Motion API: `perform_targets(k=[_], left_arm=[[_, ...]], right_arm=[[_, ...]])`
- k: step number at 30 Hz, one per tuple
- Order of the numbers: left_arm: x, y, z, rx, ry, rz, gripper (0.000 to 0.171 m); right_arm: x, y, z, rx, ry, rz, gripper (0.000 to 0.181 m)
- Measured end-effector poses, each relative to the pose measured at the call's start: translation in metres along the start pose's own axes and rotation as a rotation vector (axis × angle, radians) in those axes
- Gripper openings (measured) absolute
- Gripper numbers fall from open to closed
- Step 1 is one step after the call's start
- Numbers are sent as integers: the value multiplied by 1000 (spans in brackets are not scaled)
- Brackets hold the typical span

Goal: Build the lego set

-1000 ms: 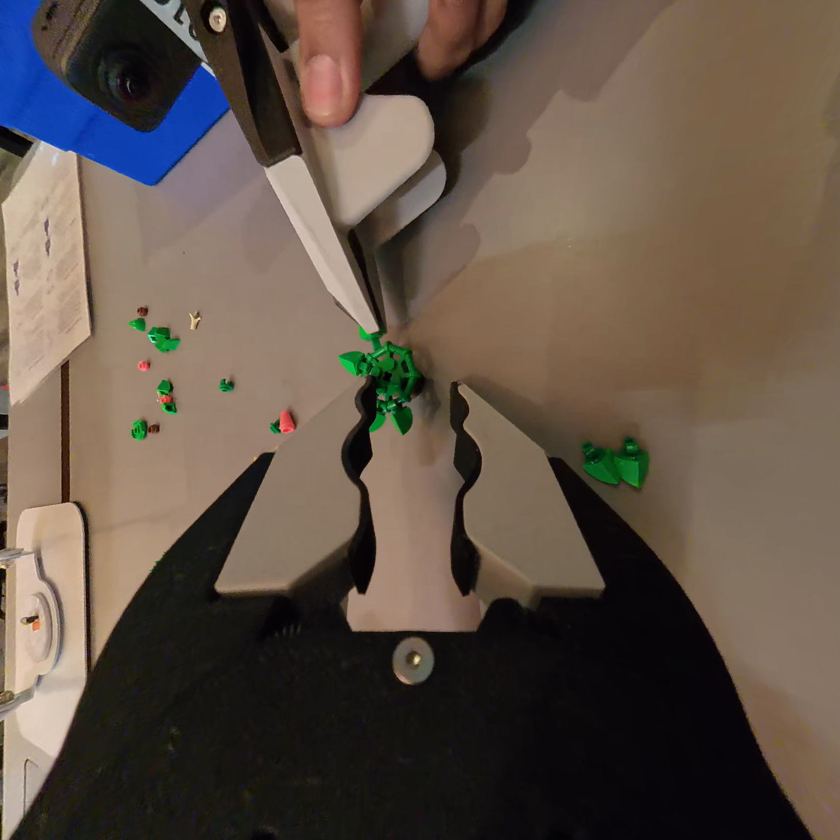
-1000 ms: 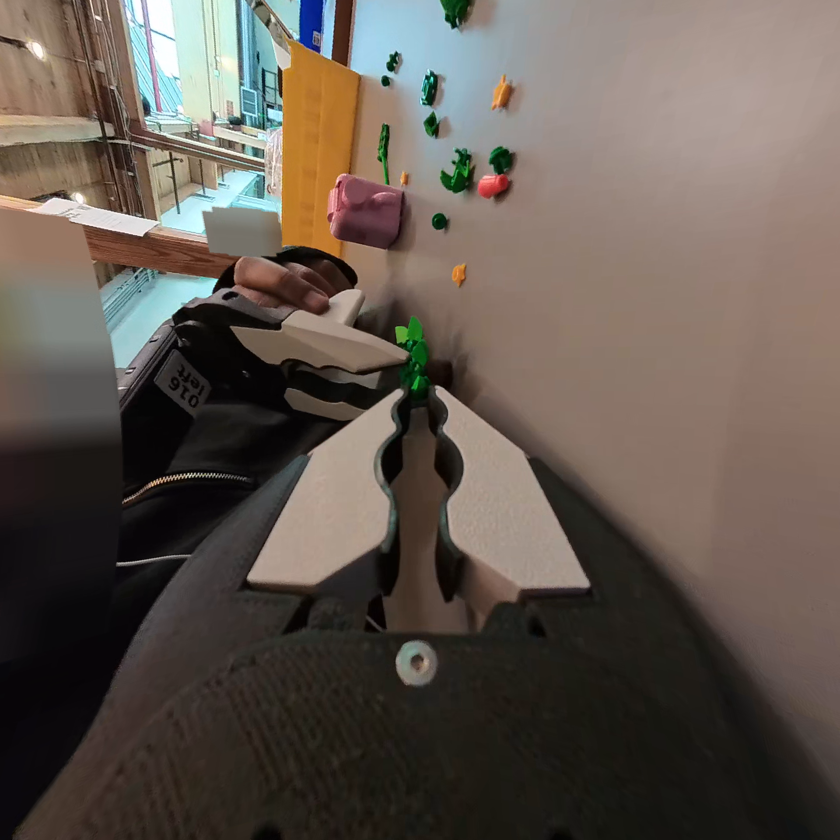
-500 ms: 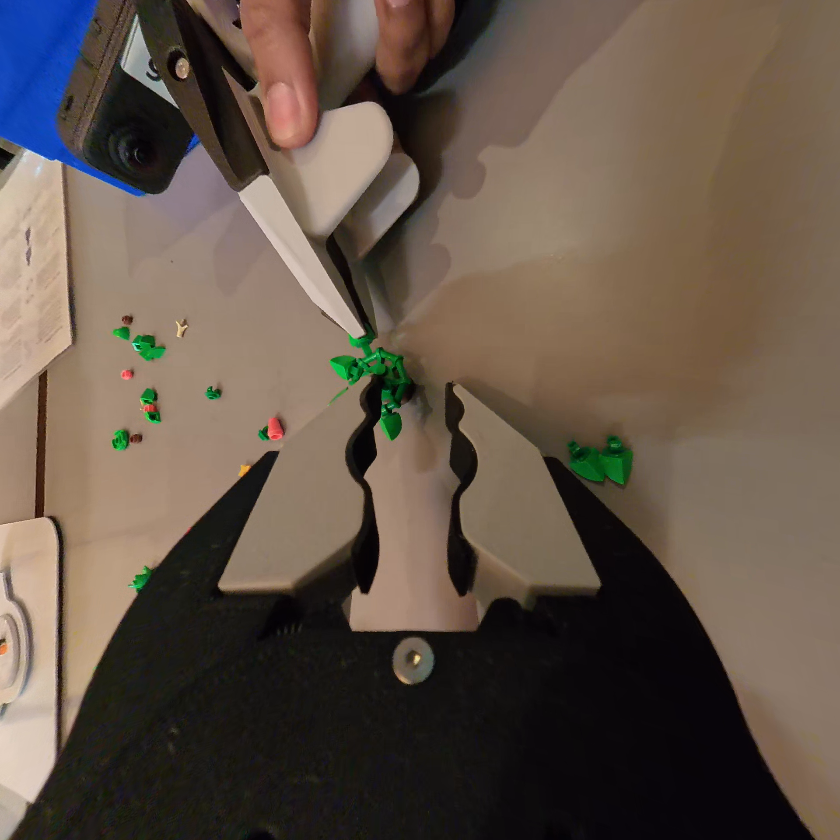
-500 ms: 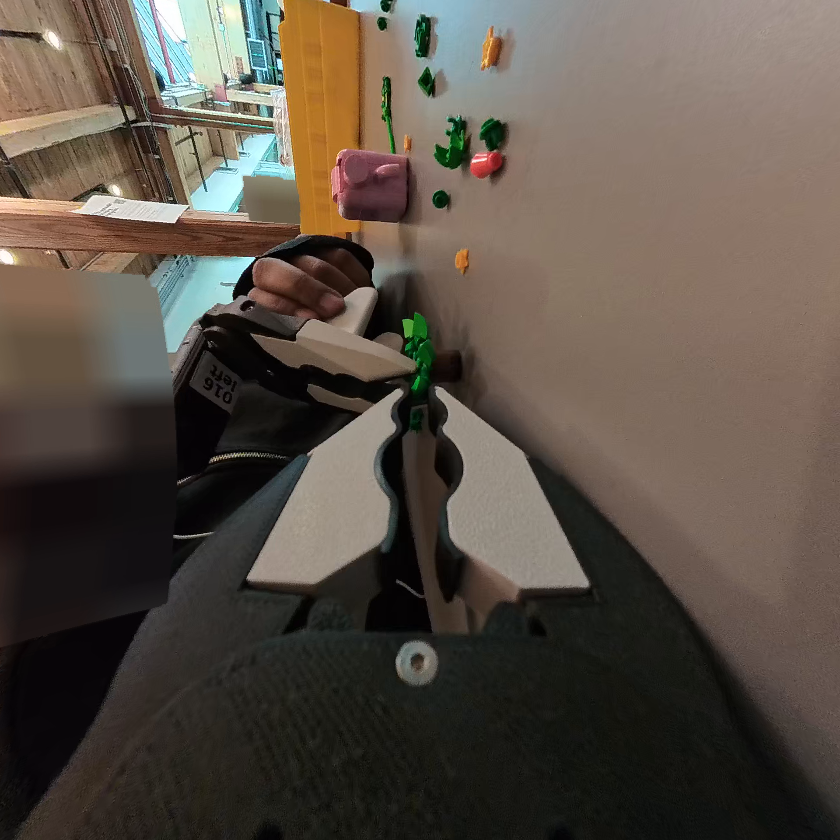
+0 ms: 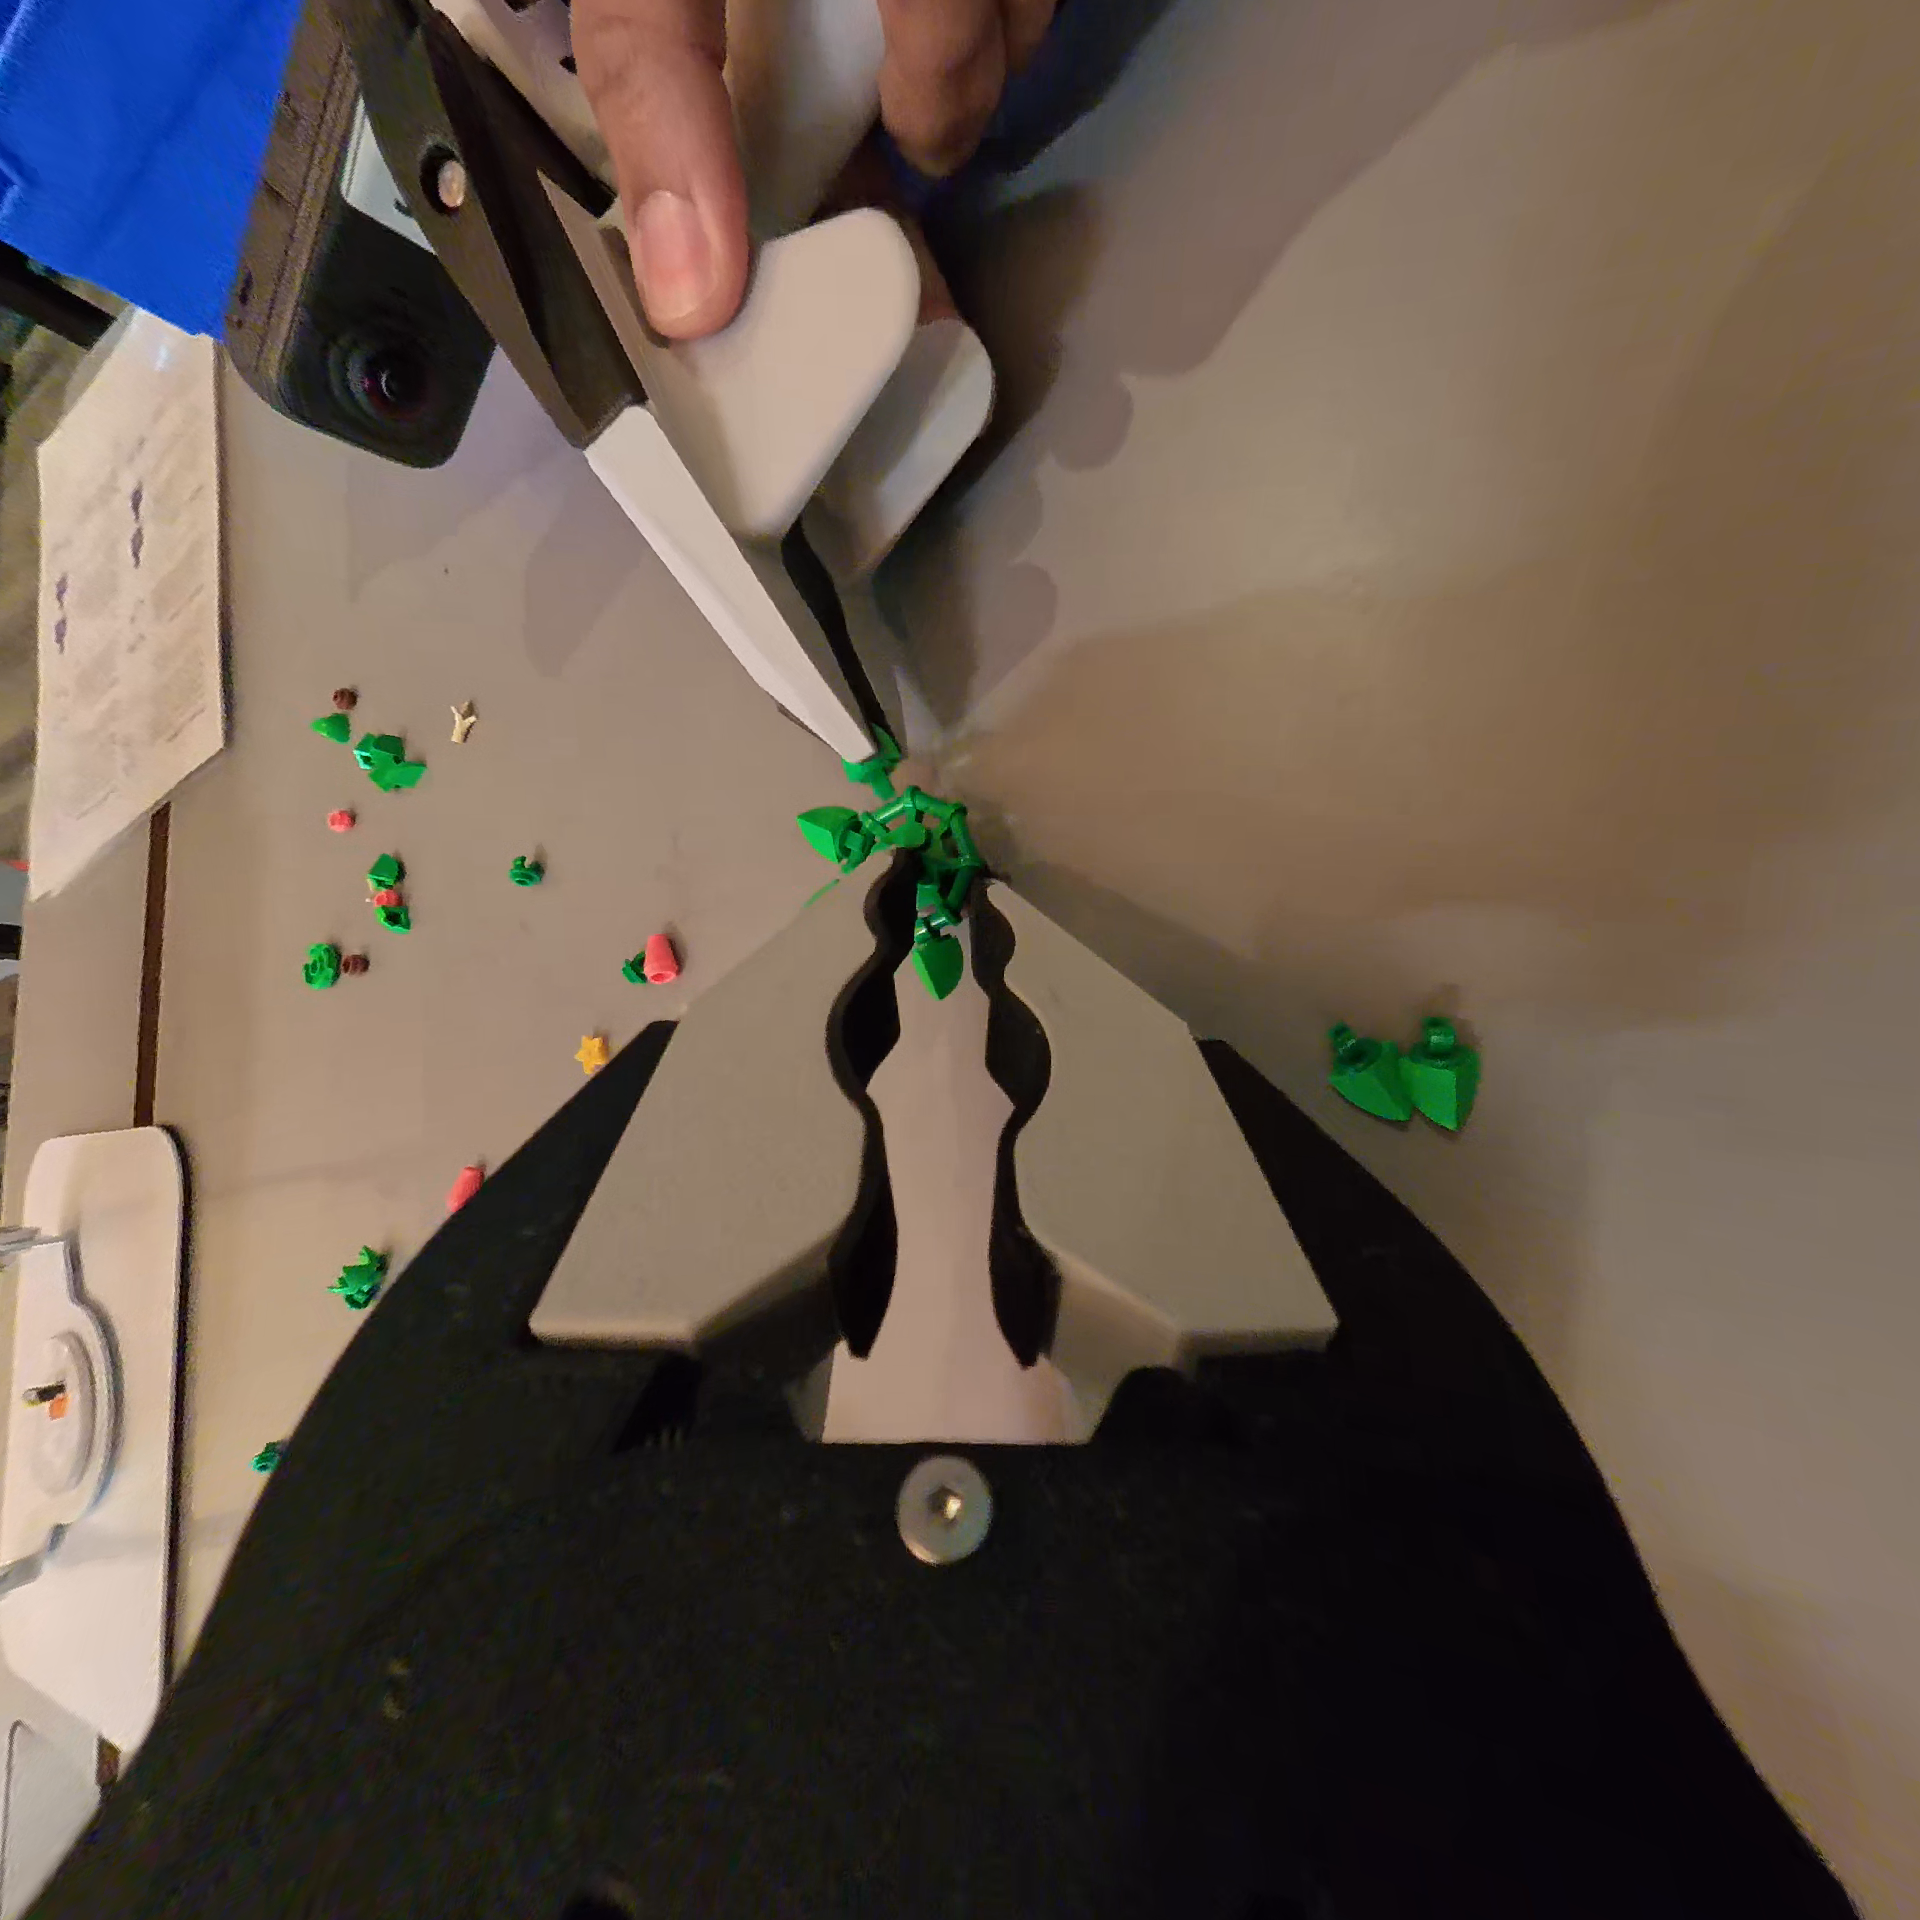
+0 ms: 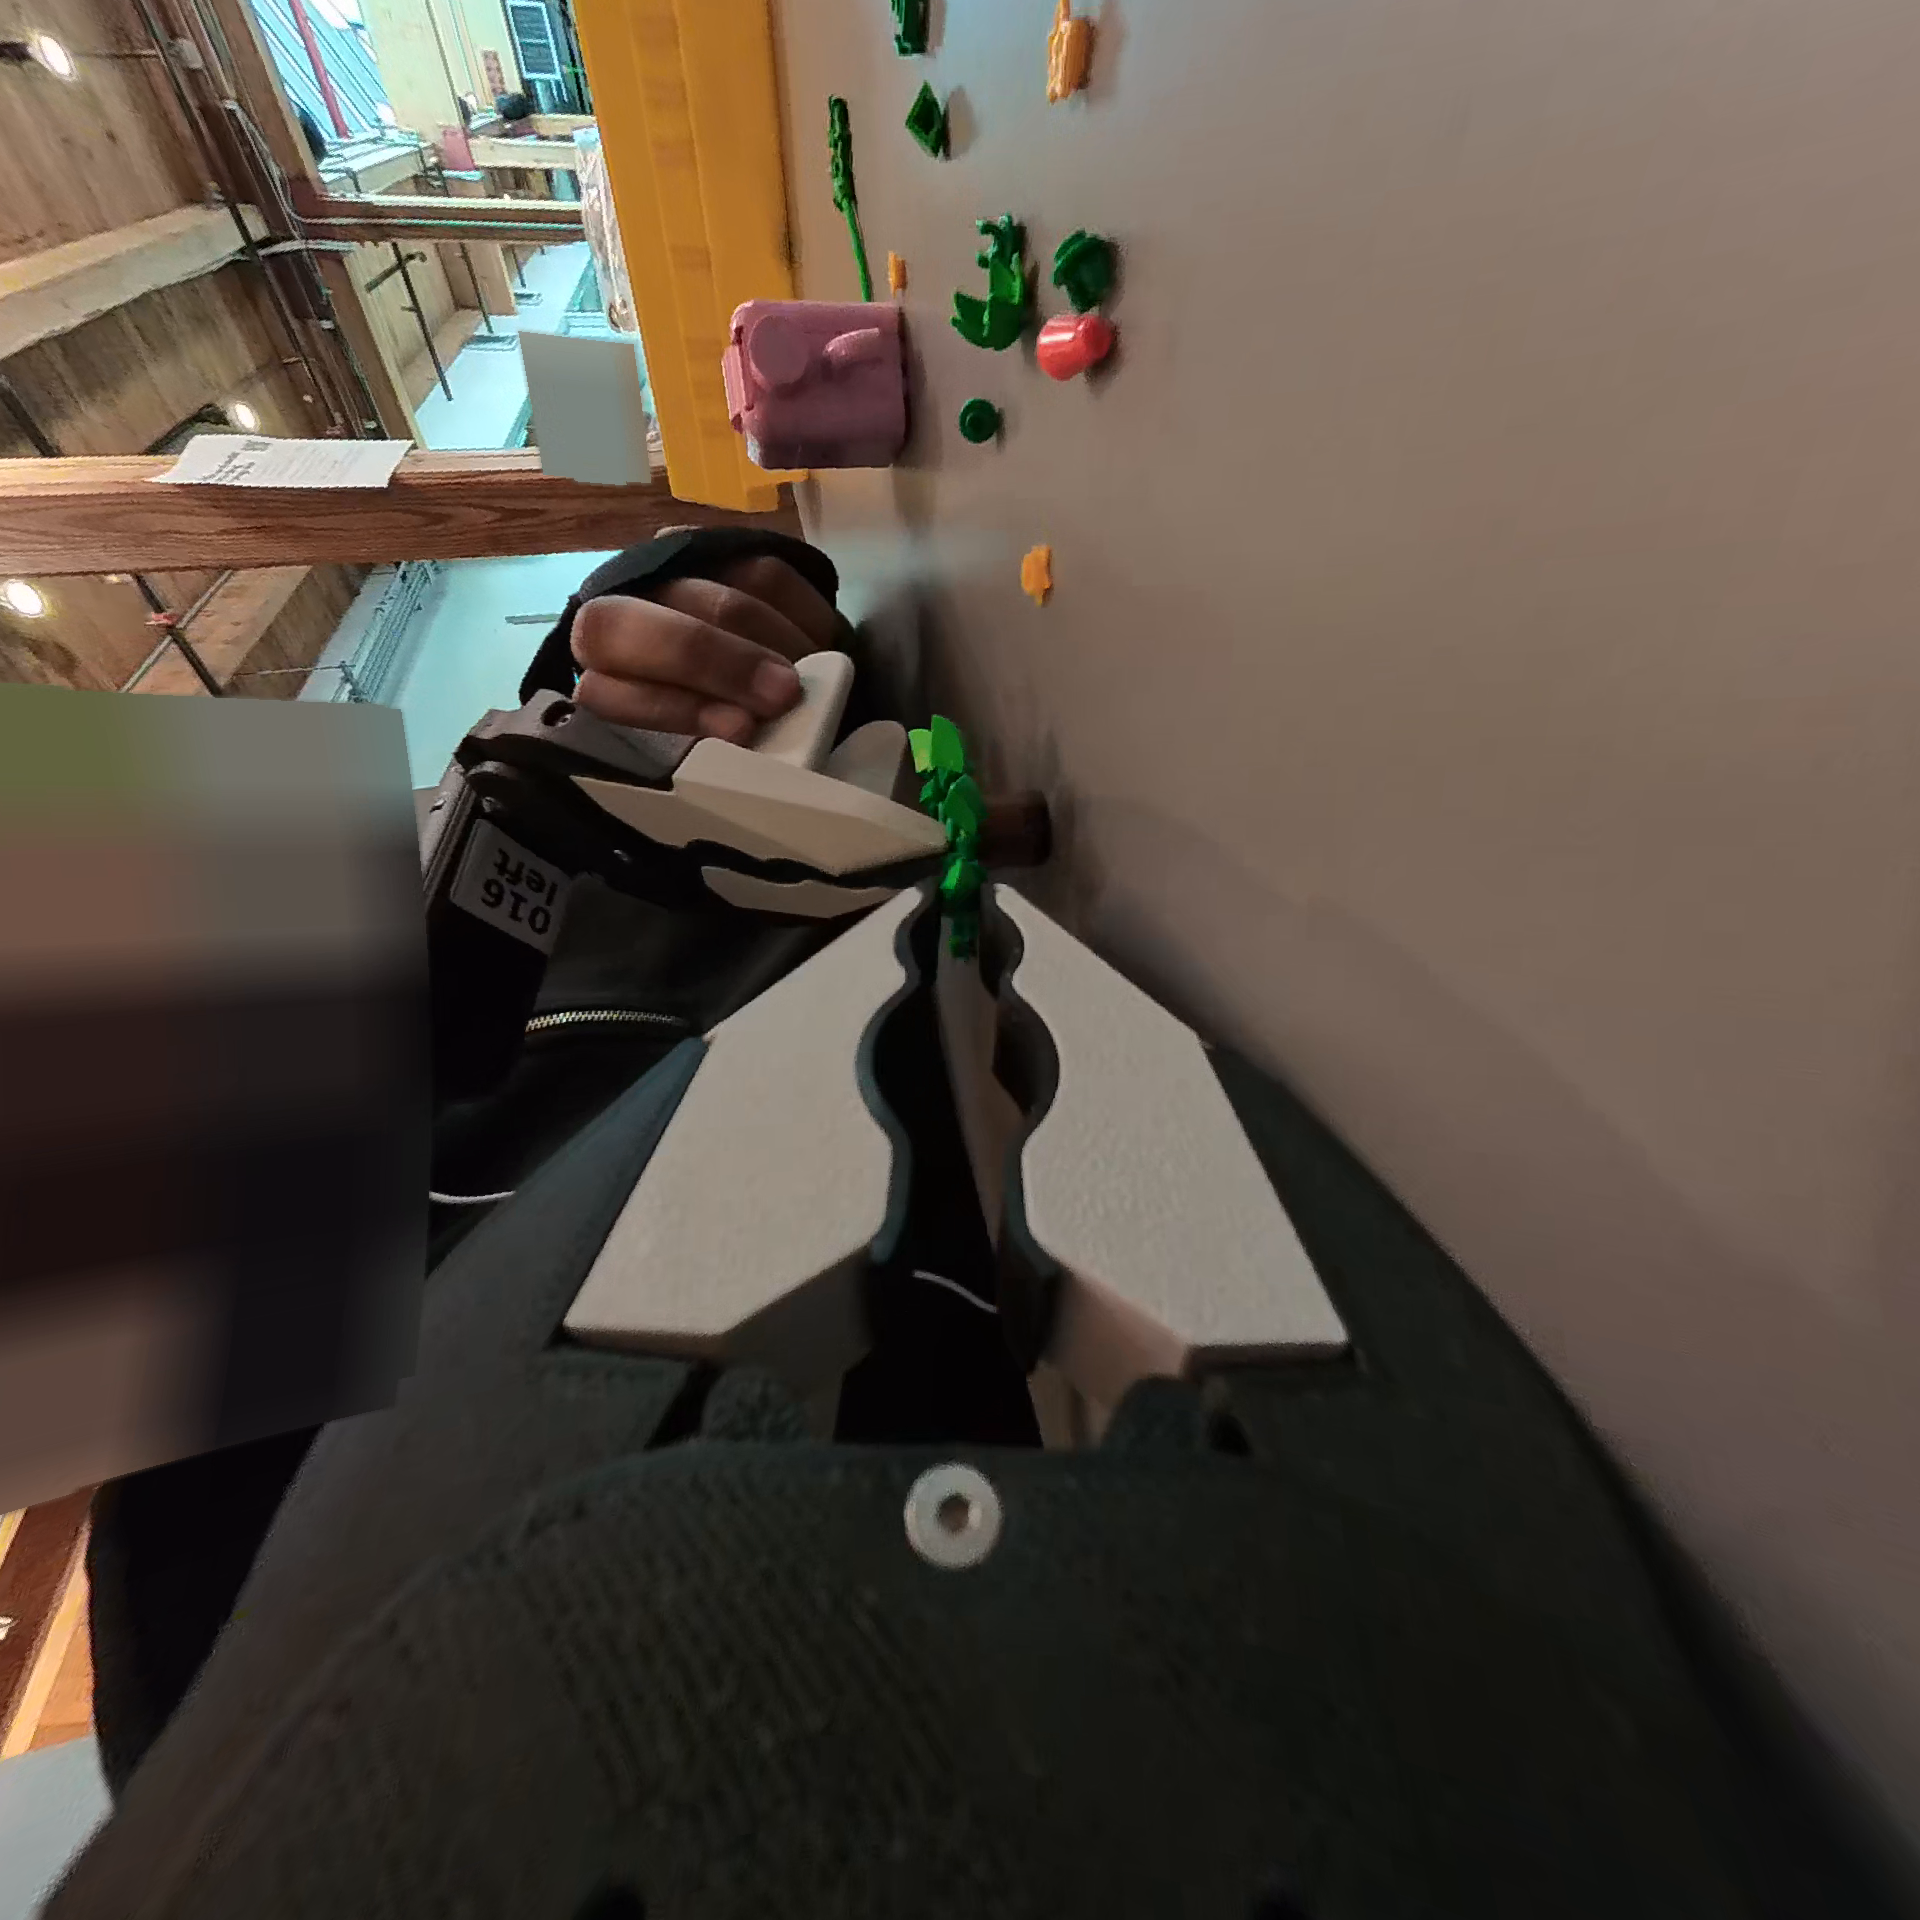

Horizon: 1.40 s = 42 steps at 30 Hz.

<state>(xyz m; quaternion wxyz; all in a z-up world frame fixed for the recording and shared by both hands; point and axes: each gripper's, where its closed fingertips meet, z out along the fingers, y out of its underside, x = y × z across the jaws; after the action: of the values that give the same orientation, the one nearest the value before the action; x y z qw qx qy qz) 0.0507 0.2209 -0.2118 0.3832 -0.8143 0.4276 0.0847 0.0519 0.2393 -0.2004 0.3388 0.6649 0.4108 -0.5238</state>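
Note:
A small green lego plant [image 5: 920, 842] with leaves on thin stems stands on a brown stub [image 6: 1023, 826] on the grey table. My left gripper [image 5: 940, 891] comes from below, its jaws narrowed onto the plant's lower stem, one leaf [image 5: 935, 961] hanging between the fingers. It shows from the side in the right wrist view [image 6: 925, 847]. My right gripper [image 6: 961, 906] is shut on a small green leaf piece [image 6: 961, 914] at the plant's edge. In the left wrist view it reaches in from the top [image 5: 868, 750], a hand on its handle.
Loose green, red and yellow pieces [image 5: 384, 758] lie left of the plant, two green leaves [image 5: 1403, 1075] to the right. A paper sheet [image 5: 125, 623] and a white device [image 5: 73, 1351] lie at the left edge. A pink block [image 6: 821, 384] and yellow box [image 6: 696, 260] stand farther off. My two grippers' fingertips are within a few centimetres of each other.
My left gripper's jaws have narrowed around the plant's stem. The right gripper stays pinched on the leaf piece at the plant's top, and both grippers sit a little closer in.

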Motion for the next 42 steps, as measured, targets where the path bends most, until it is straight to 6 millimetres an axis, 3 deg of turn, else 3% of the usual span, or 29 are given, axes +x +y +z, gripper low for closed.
perform_targets(k=[15, 42], left_arm=[[-1, 0, 1, 14, -3, -19, 6], [-3, 0, 3, 16, -25, -20, 6]], right_arm=[[1, -1, 3, -73, 27, 100, 5], [3, -5, 4, 58, 85, -17, 5]])
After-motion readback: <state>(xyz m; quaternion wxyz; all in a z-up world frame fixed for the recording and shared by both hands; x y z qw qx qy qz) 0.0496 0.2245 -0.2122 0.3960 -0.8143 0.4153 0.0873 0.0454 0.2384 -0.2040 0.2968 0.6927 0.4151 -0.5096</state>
